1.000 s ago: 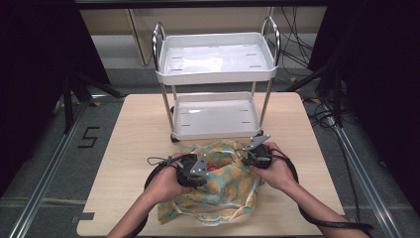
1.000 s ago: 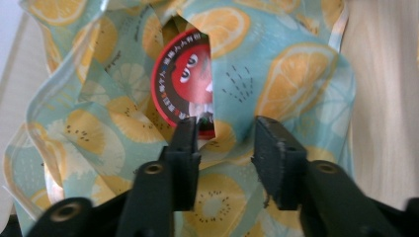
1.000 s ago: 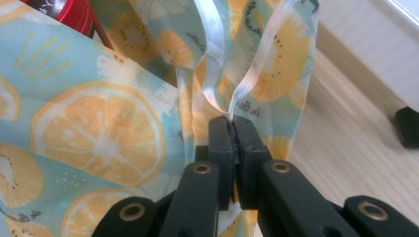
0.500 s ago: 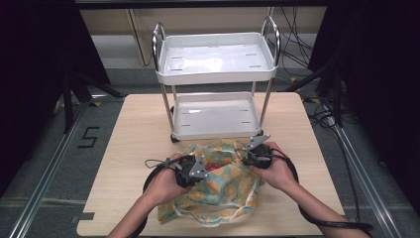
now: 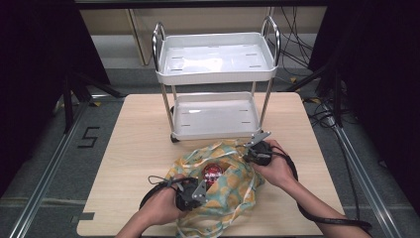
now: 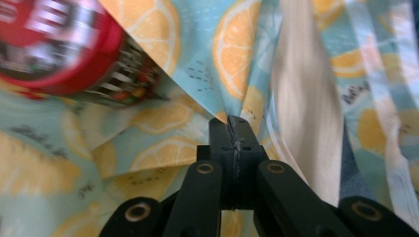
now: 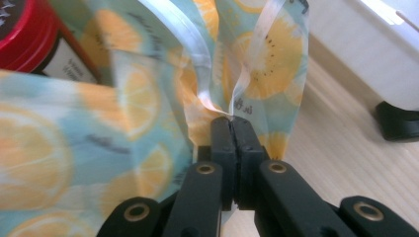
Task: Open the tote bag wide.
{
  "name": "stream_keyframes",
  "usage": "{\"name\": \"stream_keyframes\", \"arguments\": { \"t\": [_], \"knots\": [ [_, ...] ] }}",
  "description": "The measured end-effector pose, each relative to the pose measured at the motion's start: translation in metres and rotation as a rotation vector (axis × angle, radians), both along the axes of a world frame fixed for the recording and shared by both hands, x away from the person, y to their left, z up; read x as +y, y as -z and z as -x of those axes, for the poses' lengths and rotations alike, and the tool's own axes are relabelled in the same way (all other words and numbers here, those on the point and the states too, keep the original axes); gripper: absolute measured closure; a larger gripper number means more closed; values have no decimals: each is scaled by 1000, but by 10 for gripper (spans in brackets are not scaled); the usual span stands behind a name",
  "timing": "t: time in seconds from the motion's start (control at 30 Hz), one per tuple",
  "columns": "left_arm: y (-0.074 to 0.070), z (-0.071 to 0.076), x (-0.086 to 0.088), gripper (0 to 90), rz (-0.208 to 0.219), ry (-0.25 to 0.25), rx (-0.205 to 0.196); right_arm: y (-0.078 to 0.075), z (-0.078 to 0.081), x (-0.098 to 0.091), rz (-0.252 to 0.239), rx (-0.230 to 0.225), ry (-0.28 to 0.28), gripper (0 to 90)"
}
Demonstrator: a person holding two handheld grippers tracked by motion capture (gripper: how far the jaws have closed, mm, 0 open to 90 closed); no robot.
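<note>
A cloth bag (image 5: 233,181) printed with orange citrus slices on teal lies on the near half of the wooden table (image 5: 138,139). Its mouth gapes, and inside stands a can with a red lid (image 5: 213,172). My left gripper (image 5: 203,187) is at the bag's near left rim, shut on a fold of the fabric (image 6: 197,39); its own tips (image 6: 232,123) pinch it below the blurred red can (image 6: 54,44). My right gripper (image 5: 247,148) is shut on the far right rim. In the right gripper view the tips (image 7: 231,122) clamp the bag's hem (image 7: 59,148), with the red lid (image 7: 20,34) at upper left.
A white two-shelf cart (image 5: 215,77) with chrome handles stands at the table's far side, close behind the bag. Its lower shelf (image 7: 356,49) and a black wheel (image 7: 400,121) sit just right of my right gripper. Cables trail from both grippers across the table.
My left gripper has moved toward the table's near edge, drawing the bag's rim with it. The mouth has spread and the red-lidded can now shows. The right hand has stayed put.
</note>
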State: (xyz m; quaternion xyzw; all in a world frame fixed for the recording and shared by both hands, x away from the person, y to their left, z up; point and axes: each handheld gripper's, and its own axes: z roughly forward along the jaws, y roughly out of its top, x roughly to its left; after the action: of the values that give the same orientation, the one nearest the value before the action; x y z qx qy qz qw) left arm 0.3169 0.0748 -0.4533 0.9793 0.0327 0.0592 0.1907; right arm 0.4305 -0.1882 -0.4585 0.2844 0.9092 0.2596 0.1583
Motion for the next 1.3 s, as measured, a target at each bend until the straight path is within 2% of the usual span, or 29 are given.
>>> {"name": "stream_keyframes", "arguments": {
  "t": [0.03, 0.07, 0.1, 0.13, 0.17, 0.23, 0.27, 0.3, 0.33, 0.37, 0.4, 0.43, 0.47, 0.5, 0.53, 0.6, 0.63, 0.7, 0.73, 0.77, 0.8, 0.9, 0.93, 1.03, 1.1, 1.17, 1.23, 1.27, 1.3],
  "knots": [
    [4, 2, 0, 897, -1, -6, 9, 2, -1, 0, -1, -21, 5, 900],
    [10, 2, 0, 897, -9, -7, 31, 2, -2, 0, 1, -15, 15, 900],
    [13, 2, 0, 897, -16, -2, 33, 3, -2, 1, -6, -4, 42, 900],
    [15, 3, 0, 897, -17, -10, 40, 2, -3, -1, 16, 6, 32, 900],
    [17, 4, 1, 897, -25, -8, 48, 2, -5, -4, 43, -14, 33, 900],
    [17, 4, 3, 897, -38, 1, 55, 5, -4, -4, 29, 24, 44, 900],
    [17, 5, 4, 897, -34, 5, 49, 6, -6, -6, 42, 1, 57, 900],
    [17, 6, 5, 897, -34, -3, 58, 6, -6, -6, 51, 8, 72, 900],
    [18, 6, 6, 897, -38, 0, 62, 7, -9, -8, 52, -3, 52, 900],
    [19, 6, 7, 897, -41, 4, 61, 6, -8, -7, 49, 16, 90, 900],
    [20, 6, 7, 896, -40, 0, 64, 5, -9, -6, 26, 29, 75, 900],
    [20, 5, 8, 897, -47, 6, 63, 5, -10, -7, 47, -2, 75, 900],
    [20, 5, 8, 896, -38, 3, 63, 3, -9, -7, 26, 24, 68, 898],
    [20, 5, 9, 896, -29, -5, 58, 2, -10, -7, 37, -17, 68, 888],
    [19, 6, 9, 896, -25, -7, 57, -2, -7, -5, -4, -33, 50, 859],
    [17, 5, 8, 896, -18, -9, 47, -6, -6, -5, -11, -43, 31, 837],
    [16, 4, 8, 896, -22, 1, 36, -12, 0, 0, -67, -27, 42, 798],
    [15, 4, 7, 896, -17, 0, 28, -20, 8, 4, -116, -29, 14, 719],
    [15, 4, 6, 896, -19, 2, 30, -26, 10, 6, -140, -54, -49, 701],
    [14, 5, 5, 896, -19, 4, 24, -28, 14, 9, -172, -53, -45, 683],
    [14, 5, 5, 895, -17, 7, 21, -30, 16, 12, -199, -53, -106, 660],
    [13, 6, 3, 895, -24, 8, 18, -29, 20, 19, -189, -12, -149, 533],
    [13, 5, 3, 895, -24, 13, 13, -24, 19, 22, -181, -30, -162, 503],
    [11, 6, 1, 894, -22, 12, 13, -16, 16, 26, -138, 4, -151, 426],
    [9, 5, 1, 891, -14, 19, 5, -8, 12, 29, -120, 17, -154, 423],
    [6, 4, 2, 884, -5, 21, 2, -3, 10, 30, -102, 41, -140, 481],
    [3, 3, 2, 864, 11, 32, 1, 0, 10, 31, -93, 58, -137, 583],
    [2, 3, 2, 838, 19, 24, 8, 0, 11, 31, -82, 84, -138, 638],
    [0, 3, 2, 806, 45, 3, 15, 1, 10, 31, -64, 85, -140, 702]
  ]
}}
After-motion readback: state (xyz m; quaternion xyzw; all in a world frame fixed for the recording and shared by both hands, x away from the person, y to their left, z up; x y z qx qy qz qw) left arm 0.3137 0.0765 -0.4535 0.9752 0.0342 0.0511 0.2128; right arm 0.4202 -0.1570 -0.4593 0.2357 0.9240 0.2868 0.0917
